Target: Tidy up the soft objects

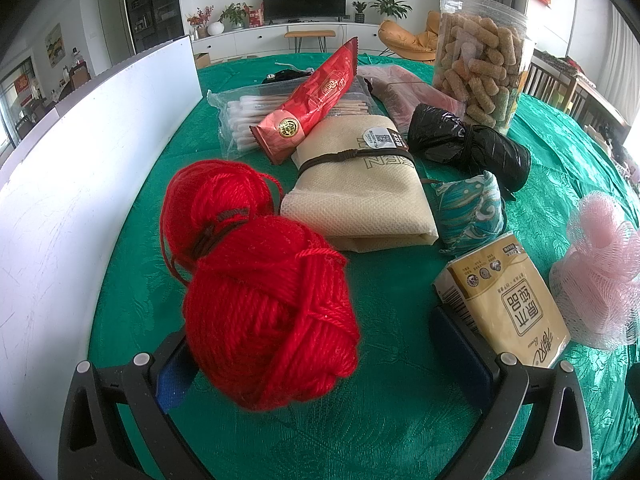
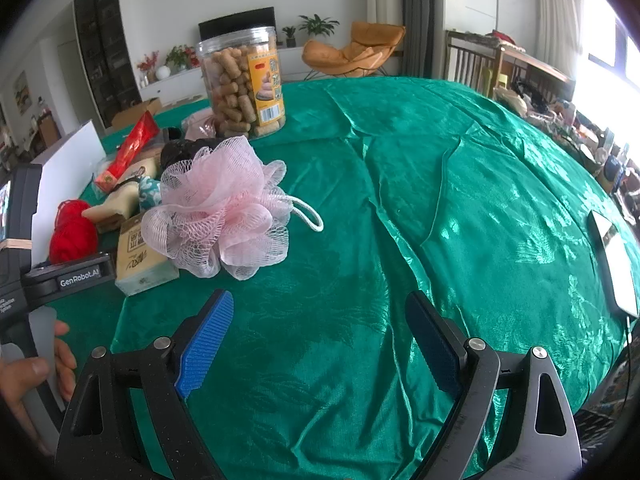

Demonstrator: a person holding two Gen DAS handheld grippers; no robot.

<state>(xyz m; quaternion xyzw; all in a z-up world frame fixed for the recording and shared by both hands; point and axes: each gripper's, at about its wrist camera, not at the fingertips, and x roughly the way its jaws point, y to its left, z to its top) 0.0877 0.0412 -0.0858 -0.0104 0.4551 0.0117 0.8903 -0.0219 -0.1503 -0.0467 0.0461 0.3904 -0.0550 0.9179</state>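
Yarn (image 1: 256, 280), red and wound in two lobes, lies on the green tabletop (image 1: 380, 420) between the spread fingers of the left hand-held gripper (image 1: 324, 356); its near end is beside the left finger, and whether pad and yarn touch cannot be told, while the right finger stands clear of it. The left hand-held gripper pinches nothing. The right hand-held gripper (image 2: 320, 344) is likewise spread and empty, hovering over bare cloth, with the pink mesh sponge (image 2: 224, 208) ahead and to its left. Progress is judged to be at the start: no soft object sits in a sorted place, and no container for them can be identified with certainty. A white board (image 1: 80, 200) stands along the left edge of the tabletop. The remaining items form a loose cluster: a tissue pack (image 1: 504, 300) just beside the sponge, a folded beige bag (image 1: 360, 184) tied with a cord, a small teal pouch (image 1: 468, 212), a black bag roll (image 1: 468, 144), a red wrapper (image 1: 316, 96) lying across a pack of cotton swabs (image 1: 244, 116), and a snack jar (image 1: 480, 68) at the far side. The step in hand appears to be closing on the yarn. All other soft objects are left to handle.
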